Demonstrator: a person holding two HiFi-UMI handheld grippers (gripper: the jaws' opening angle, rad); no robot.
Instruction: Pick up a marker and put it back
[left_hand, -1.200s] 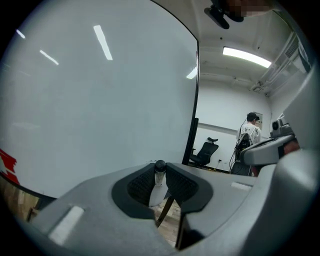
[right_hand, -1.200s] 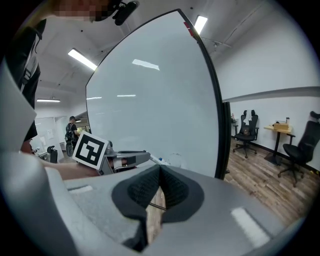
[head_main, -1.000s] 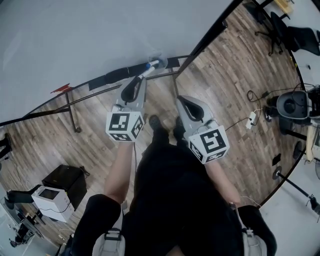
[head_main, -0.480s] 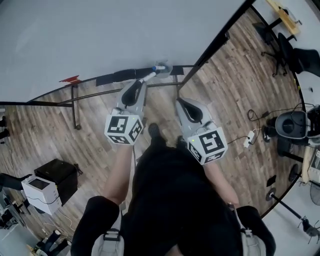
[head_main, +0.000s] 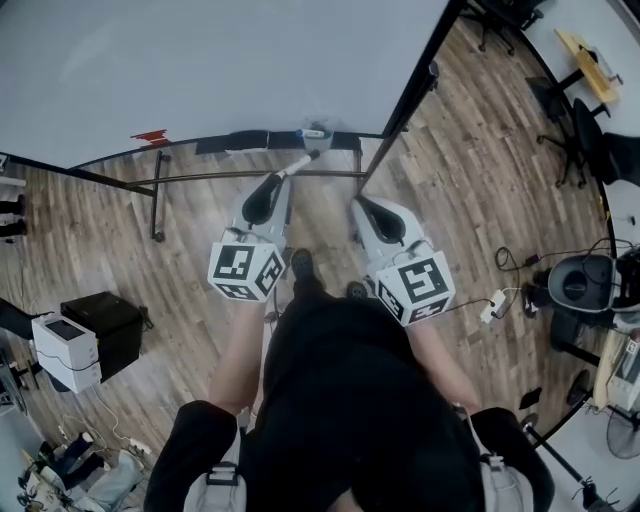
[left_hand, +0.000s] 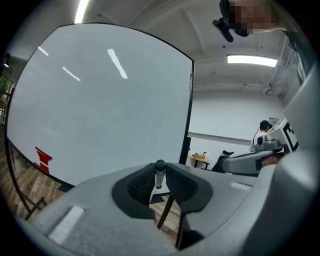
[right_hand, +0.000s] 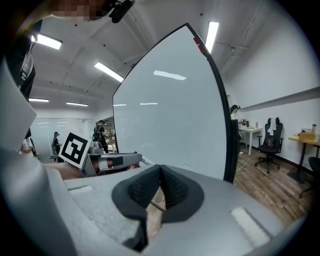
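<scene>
My left gripper (head_main: 281, 180) is shut on a white marker (head_main: 300, 160) whose tip sticks out toward the whiteboard (head_main: 220, 70). In the left gripper view the marker (left_hand: 159, 173) stands upright, pinched between the dark pads (left_hand: 142, 185). Just beyond its tip, a second marker with a blue cap (head_main: 315, 133) lies on the dark tray (head_main: 250, 142) along the board's lower edge. My right gripper (head_main: 359, 205) hangs beside the left one, shut with nothing in it (right_hand: 160, 184). The right gripper view shows the left gripper (right_hand: 107, 161) off to its left.
The whiteboard stands on a metal frame with a crossbar (head_main: 230, 177) and legs (head_main: 156, 205) over a wood floor. A red mark (head_main: 150, 136) sits at the board's lower edge. A printer (head_main: 62, 350) and black box (head_main: 108, 318) are at left, office chairs (head_main: 590, 140) at right.
The whiteboard's lower edge and tray have come closer and squarer in the head view. The left gripper still holds the marker, its tip now just short of the tray. The right gripper stays shut.
</scene>
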